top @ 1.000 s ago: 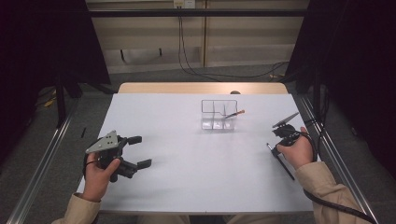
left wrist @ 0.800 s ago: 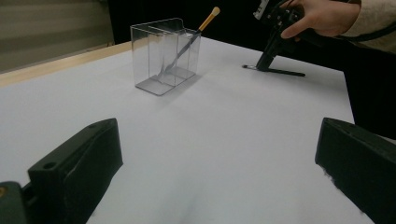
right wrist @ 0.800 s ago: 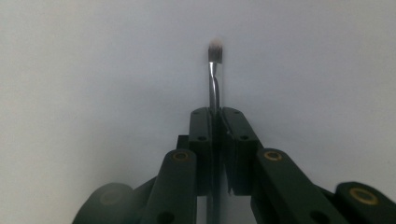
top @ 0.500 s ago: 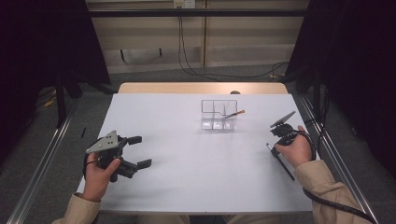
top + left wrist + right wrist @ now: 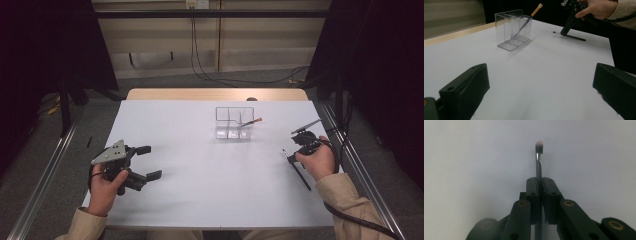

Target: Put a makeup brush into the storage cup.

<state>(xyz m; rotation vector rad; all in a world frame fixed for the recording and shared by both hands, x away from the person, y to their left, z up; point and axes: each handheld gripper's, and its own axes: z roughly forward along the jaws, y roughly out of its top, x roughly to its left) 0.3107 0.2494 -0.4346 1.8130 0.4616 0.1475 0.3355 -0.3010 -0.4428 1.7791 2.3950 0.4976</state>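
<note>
On the white table (image 5: 200,200), two slim makeup brushes: one in the clear plastic organiser (image 5: 234,122), one (image 5: 538,157) clamped by the right gripper (image 5: 540,181) probably close to the right edge; the left gripper (image 5: 145,162) gapes over bare tabletop.

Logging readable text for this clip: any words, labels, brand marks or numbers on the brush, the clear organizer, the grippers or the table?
None: no readable text in any view.
Black brush in the shut right gripper: no print visible on the handle.
Clear organizer and wooden-handled brush inside it: unmarked.
Left gripper, its grey plate and the white table: no lettering.
</note>
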